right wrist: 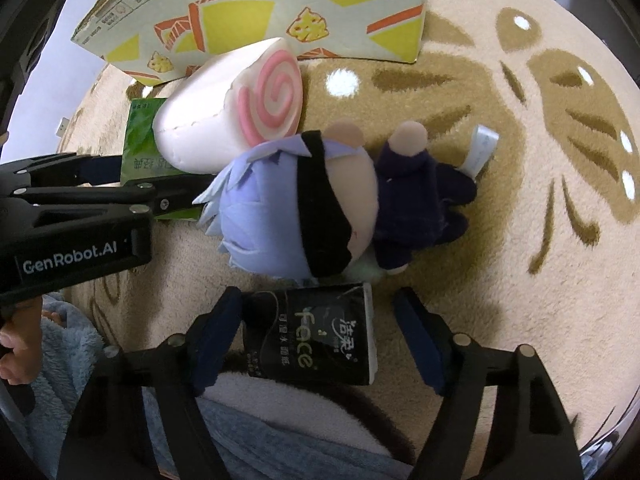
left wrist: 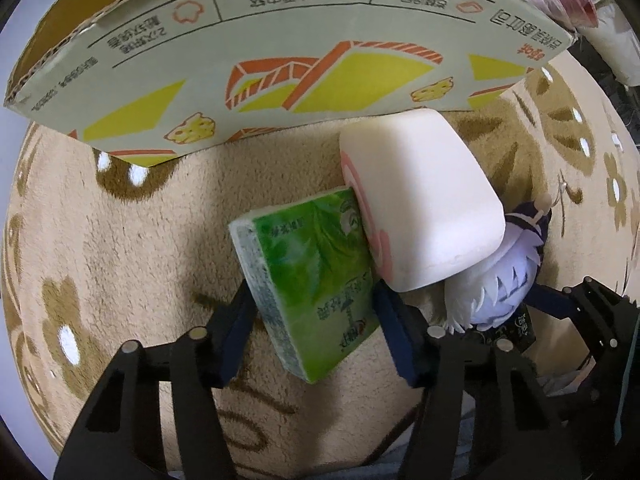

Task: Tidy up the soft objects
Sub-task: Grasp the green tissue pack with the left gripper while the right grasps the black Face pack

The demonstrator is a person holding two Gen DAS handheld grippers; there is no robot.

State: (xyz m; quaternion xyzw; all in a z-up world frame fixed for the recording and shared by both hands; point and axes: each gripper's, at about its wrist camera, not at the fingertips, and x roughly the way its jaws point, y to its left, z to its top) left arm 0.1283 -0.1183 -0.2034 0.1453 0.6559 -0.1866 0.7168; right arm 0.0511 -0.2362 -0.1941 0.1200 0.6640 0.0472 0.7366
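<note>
left wrist view: my left gripper is closed onto the green plastic-wrapped tissue pack, a navy pad pressed to each side, the pack tilted with its far end toward 1 o'clock. chinese characters run along its green face; i can't read them. at 1 o'clock of the pack, touching it, lies one white roll-shaped cushion with a pink swirl end. under the cushion's near end, at 3 o'clock of the pack, is one plush doll with pale lilac hair and dark clothes. one printed cardboard box with yellow and orange shapes stands across 12 o'clock, its chinese text upside down. everything sits on the beige fluffy rug with brown flower pattern.

right wrist view: my right gripper is spread wide around the black tissue pack lettered "face"; the left finger touches or nearly touches the pack's edge, the right finger stands clear of it. the doll lies just past the pack at 12 o'clock, the cushion at 11 o'clock, the box behind. my left gripper enters from 9 o'clock, marked "genrobot.ai", on the green pack. two tissue packs in all.
</note>
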